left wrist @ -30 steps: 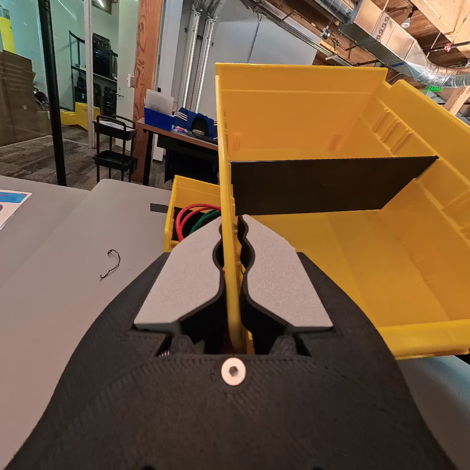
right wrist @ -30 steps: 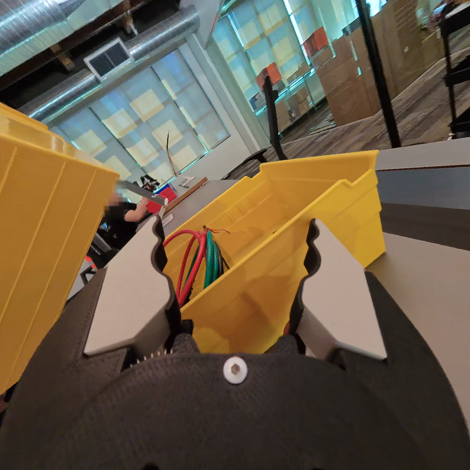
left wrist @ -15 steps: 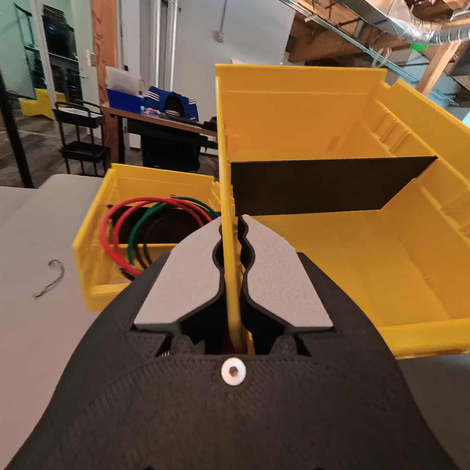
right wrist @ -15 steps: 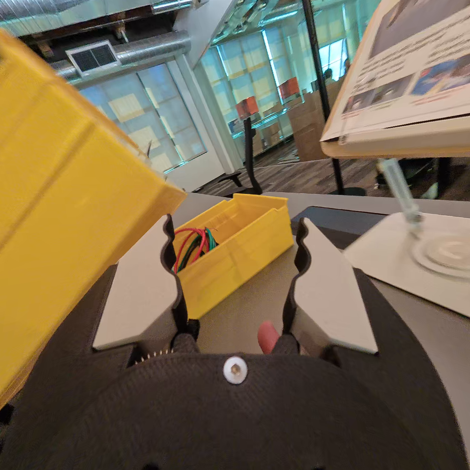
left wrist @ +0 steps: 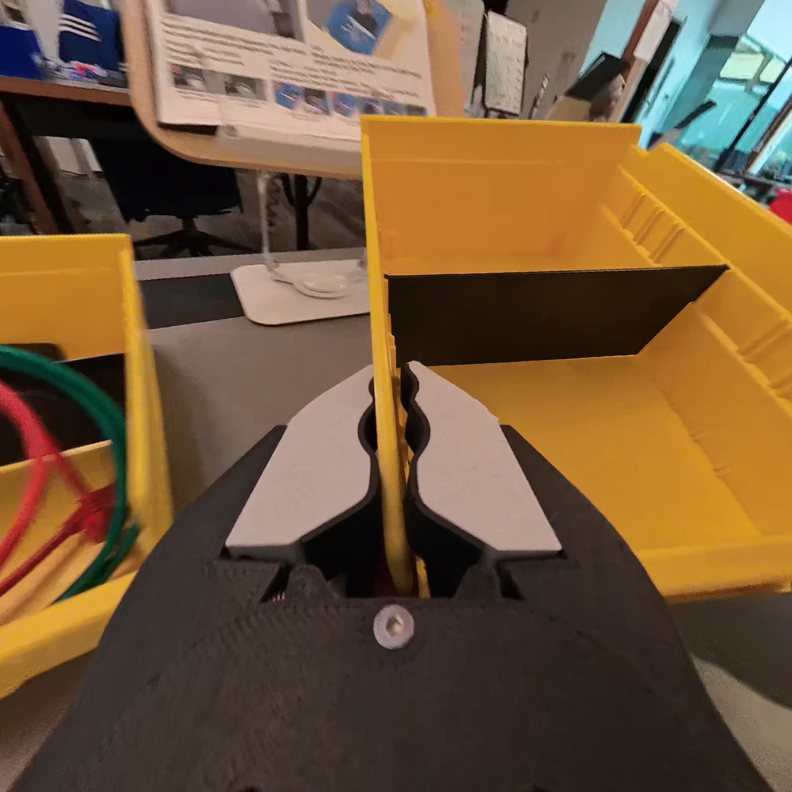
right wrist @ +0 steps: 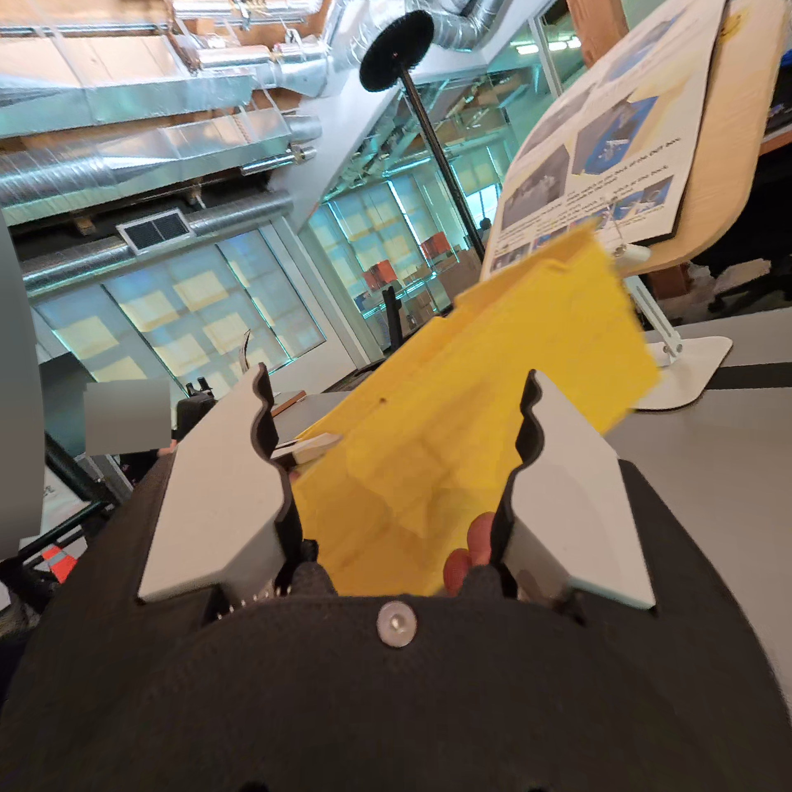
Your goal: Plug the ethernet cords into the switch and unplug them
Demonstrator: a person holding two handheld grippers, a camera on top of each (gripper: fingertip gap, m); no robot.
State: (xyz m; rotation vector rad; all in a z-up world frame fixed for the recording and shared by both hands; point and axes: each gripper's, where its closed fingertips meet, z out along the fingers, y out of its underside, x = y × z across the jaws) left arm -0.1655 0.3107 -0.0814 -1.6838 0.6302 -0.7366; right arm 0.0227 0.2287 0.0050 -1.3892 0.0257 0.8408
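Note:
My left gripper [left wrist: 390, 377] is shut on the left wall of a large yellow bin [left wrist: 557, 450] with a black divider [left wrist: 535, 313]; the bin's compartments show nothing inside. A smaller yellow bin [left wrist: 137, 385] at the left holds coiled green cords [left wrist: 85, 398] and red cords [left wrist: 25, 428]. My right gripper [right wrist: 396, 385] is open and empty. A blurred yellow bin side [right wrist: 471, 407] fills the gap between its fingers; I cannot tell which bin it is. No switch is in view.
A poster board on a white stand [left wrist: 278, 64] stands on the grey table [left wrist: 257, 385] behind the bins, and shows in the right wrist view [right wrist: 600, 150] with its base [right wrist: 685, 368]. A person's fingertips [right wrist: 475, 540] show by the right finger. Left tips to right tips: about 25 cm.
The left gripper and its clamped bin have swung right; the small bin slid to the far left and the poster stand came into view. The right gripper tilted upward, and a yellow bin side now fills its gap.

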